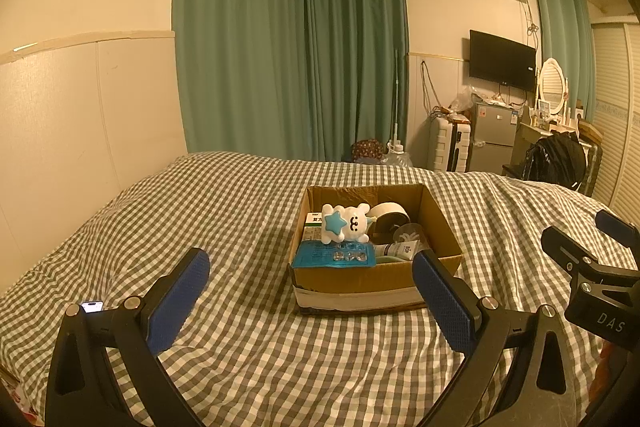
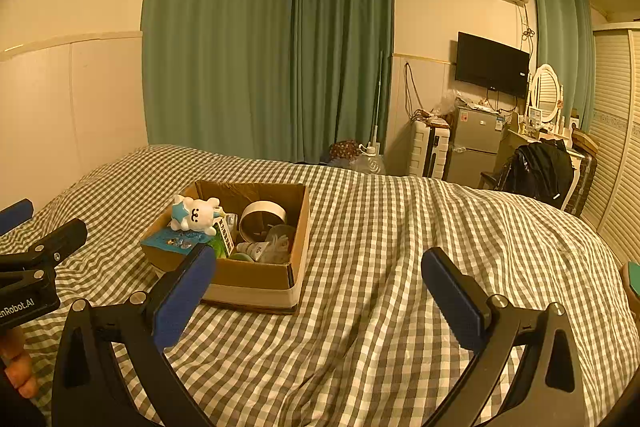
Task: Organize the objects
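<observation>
- Both tools hang spread and empty above the checked bed (image 1: 224, 211): left tool (image 1: 312, 291), right tool (image 2: 320, 285).
- Straight ahead of the left tool, at frame centre, sits the cardboard box (image 1: 360, 283); in the right wrist view it lies left of centre, so the left tool looks nearer.
- Plush toy (image 1: 346, 223) lies on top, tilted; a blue packet (image 1: 320, 255) and tape roll (image 2: 262, 221) beside it. Items beneath are partly hidden.

Both wrist views low over bed (image 1: 240, 211) — share box (image 1: 360, 279).
</observation>
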Demonstrator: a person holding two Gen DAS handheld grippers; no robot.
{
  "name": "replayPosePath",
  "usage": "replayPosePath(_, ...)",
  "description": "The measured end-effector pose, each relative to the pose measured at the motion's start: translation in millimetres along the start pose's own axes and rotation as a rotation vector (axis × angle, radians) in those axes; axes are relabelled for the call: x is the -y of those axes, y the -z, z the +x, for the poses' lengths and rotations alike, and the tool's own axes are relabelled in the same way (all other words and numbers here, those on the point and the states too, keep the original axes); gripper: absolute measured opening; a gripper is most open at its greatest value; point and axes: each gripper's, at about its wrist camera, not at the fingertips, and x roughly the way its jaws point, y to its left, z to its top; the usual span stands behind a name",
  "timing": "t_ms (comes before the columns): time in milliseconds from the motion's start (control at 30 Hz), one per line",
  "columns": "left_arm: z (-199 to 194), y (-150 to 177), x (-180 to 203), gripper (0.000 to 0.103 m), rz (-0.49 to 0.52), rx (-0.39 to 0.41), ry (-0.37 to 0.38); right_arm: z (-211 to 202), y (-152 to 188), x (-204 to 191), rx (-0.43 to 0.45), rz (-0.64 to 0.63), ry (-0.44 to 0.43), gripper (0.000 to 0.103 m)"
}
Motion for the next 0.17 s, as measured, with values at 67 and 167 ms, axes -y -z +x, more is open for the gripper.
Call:
replayPosePath(67,0.1,0.6,0.5,0.103,0.001,0.002,-0.003,0.6,0.3,-0.1,-0.001,0.0,-0.001,0.102)
replayPosePath(167,0.7,0.9,0.8,0.103,0.003,0.001,-0.006,0.6,0.8,-0.2,-0.001,0.0,-0.002,0.102)
